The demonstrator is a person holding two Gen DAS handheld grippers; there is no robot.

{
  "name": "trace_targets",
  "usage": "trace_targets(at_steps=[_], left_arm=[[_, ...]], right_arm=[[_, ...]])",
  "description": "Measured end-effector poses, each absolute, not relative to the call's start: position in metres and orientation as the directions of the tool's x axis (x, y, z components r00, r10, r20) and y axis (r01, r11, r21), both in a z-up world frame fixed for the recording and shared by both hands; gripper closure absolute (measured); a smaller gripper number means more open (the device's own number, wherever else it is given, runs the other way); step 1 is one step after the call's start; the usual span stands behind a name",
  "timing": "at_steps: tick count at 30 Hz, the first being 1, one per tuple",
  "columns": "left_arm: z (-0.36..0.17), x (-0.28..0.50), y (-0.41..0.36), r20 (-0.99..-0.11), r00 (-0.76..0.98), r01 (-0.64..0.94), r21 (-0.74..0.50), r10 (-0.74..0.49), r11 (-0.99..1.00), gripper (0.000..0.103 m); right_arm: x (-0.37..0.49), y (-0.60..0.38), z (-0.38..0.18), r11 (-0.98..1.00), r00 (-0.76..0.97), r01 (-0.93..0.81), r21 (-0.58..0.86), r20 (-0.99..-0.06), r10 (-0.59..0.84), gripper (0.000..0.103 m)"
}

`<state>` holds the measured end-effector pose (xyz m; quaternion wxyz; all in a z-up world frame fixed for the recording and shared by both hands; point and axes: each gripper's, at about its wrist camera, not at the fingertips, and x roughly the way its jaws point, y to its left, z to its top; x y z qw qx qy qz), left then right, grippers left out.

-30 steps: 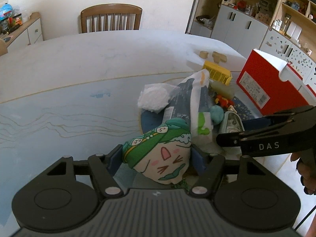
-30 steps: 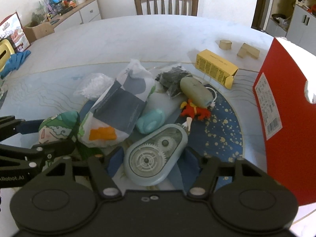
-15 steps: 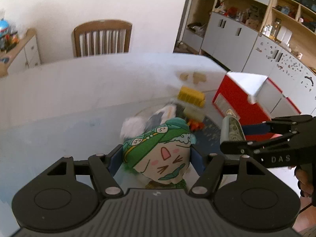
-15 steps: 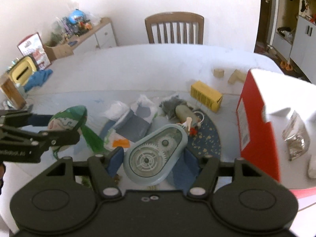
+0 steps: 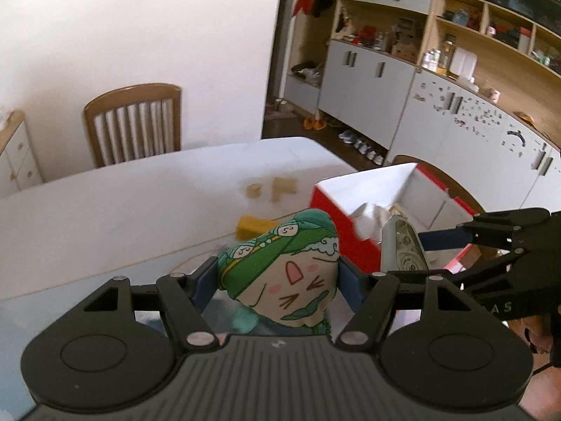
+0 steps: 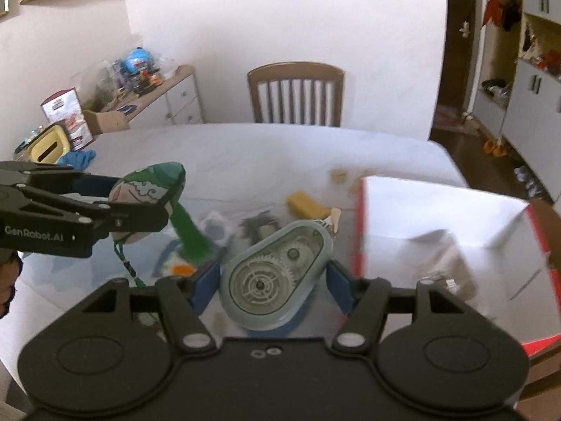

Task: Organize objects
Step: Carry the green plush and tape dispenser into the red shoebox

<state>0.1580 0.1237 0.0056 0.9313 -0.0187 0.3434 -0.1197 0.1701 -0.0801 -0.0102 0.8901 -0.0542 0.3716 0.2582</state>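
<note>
1. Left hand-held gripper (image 5: 277, 280) clamped on green plush pouch (image 5: 285, 266), held above the surface (image 5: 105, 210).
2. Right hand-held gripper (image 6: 273, 280) clamped on grey gear-cased device (image 6: 275, 275), raised beside the red box (image 6: 438, 231).
3. Loose items remain below.

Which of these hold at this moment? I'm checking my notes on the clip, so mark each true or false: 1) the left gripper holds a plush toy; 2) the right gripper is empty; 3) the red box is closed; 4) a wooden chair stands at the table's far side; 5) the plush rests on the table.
1) True: the left gripper is shut on the green plush toy.
2) False: the right gripper is shut on the grey gear case.
3) False: the red box is open on top, its white inside showing.
4) True: the wooden chair stands there.
5) False: the plush toy is held above the table.
</note>
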Motion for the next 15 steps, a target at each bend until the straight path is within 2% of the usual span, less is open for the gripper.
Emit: trace_targets(at_steps=[15], left_arm=[[0.011, 0.204, 0.006, -0.642, 0.713, 0.315, -0.066, -0.282, 0.947, 0.032]], right_arm=[[0.200, -0.188, -0.009, 0.899, 0.637, -0.434, 0.061, -0.685, 0.354, 0.037]])
